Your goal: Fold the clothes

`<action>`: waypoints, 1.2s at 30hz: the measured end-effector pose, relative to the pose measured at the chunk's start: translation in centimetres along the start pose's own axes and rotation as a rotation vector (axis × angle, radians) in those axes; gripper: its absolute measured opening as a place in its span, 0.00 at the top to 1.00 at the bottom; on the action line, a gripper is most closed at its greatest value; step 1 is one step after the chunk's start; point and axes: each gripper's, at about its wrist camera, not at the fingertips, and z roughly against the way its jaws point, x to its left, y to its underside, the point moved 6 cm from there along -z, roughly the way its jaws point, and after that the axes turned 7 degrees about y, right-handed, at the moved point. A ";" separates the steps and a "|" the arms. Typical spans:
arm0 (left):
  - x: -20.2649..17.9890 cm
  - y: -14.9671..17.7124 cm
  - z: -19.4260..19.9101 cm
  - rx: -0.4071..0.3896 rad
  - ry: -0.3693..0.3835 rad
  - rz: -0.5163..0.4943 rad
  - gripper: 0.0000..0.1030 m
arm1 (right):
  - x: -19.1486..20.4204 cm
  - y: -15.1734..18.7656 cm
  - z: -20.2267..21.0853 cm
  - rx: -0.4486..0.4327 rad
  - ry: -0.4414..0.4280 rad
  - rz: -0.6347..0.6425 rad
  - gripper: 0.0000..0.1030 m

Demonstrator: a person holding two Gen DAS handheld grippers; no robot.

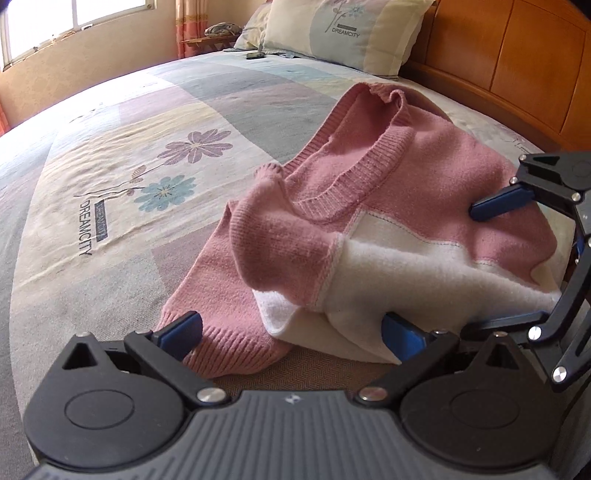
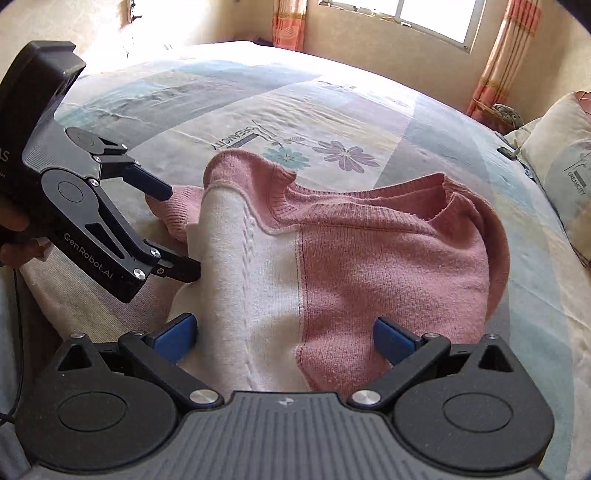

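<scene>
On the bed [image 1: 110, 155], lying rumpled, a pink-and-white sweater [image 1: 369, 206]; left gripper [image 1: 291, 332] and right gripper [image 2: 284, 338] both gaping wide, straddling its edge; probably worth flattening before creasing.

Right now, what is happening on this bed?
A person is folding a pink and white sweater on the bed, with a handheld gripper in each hand. Both grippers are open and set at the sweater's near edge: the left gripper straddles a sleeve cuff and the white hem, the right gripper straddles the white and pink body. The sweater lies bunched, not yet folded flat. Pillows sit at the headboard.
</scene>
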 end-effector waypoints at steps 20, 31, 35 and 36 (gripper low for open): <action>4.0 -6.8 1.2 0.300 0.081 0.110 0.01 | -0.2 -5.4 -1.2 0.301 -0.154 -0.056 0.00; 6.8 -7.7 7.0 0.347 0.043 0.147 0.01 | -0.3 -6.6 -4.6 0.391 0.160 0.086 0.00; 6.0 -8.5 7.6 0.335 0.116 0.135 0.01 | -5.9 -6.1 -4.2 0.464 0.291 -0.052 0.00; 5.7 -8.7 7.5 0.331 0.125 0.126 0.01 | -7.1 -5.8 -4.1 0.487 0.318 -0.097 0.00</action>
